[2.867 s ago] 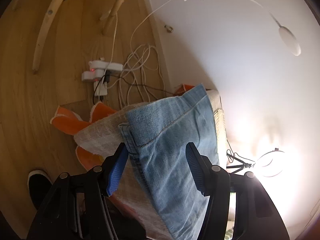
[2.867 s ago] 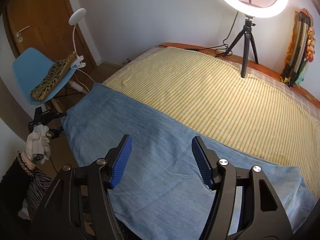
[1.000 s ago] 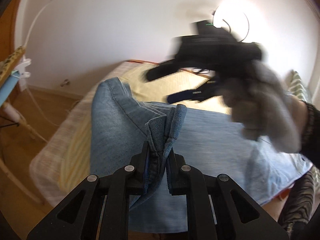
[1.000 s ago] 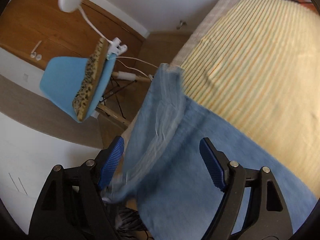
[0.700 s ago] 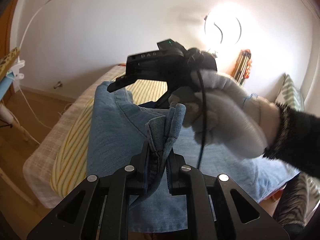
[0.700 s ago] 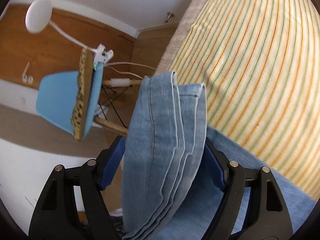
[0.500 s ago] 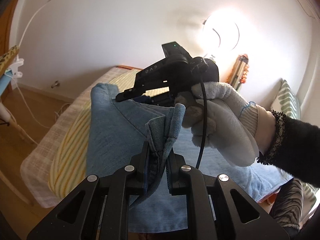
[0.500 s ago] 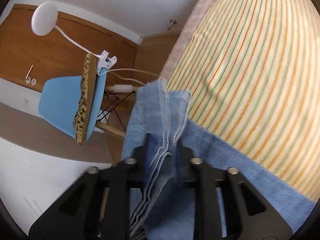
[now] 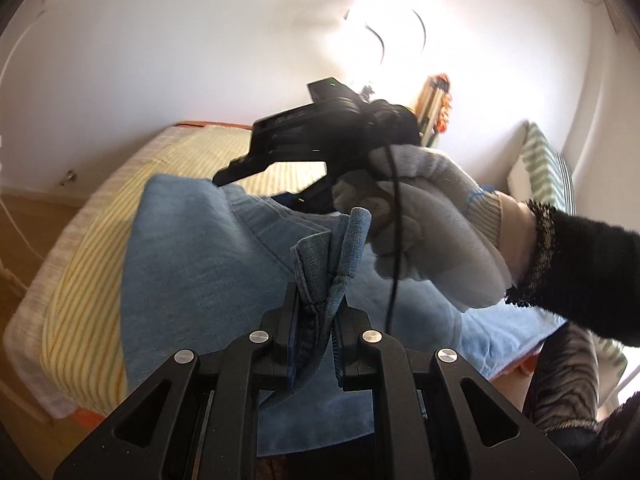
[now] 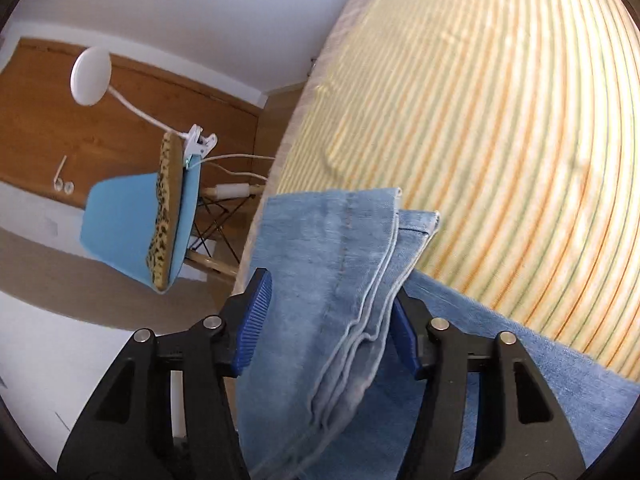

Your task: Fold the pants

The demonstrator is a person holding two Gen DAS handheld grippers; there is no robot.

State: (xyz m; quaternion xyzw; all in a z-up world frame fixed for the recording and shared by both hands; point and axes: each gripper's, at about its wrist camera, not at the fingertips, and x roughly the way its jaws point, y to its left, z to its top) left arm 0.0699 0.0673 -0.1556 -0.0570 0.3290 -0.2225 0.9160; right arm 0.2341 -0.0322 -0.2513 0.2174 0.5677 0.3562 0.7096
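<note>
Light blue pants [image 9: 208, 264] lie across the striped bed [image 10: 500, 128], one bunched edge clamped in the left gripper [image 9: 316, 316]; hems sit between the right gripper [image 10: 328, 312]'s opening jaws, mid-fold, so laying them flat likely comes next

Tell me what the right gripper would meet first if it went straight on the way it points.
The jeans: the hem layers already lie between the right gripper's opening jaws. Past them it would probably meet the striped bed cover, though depth is unclear.
</note>
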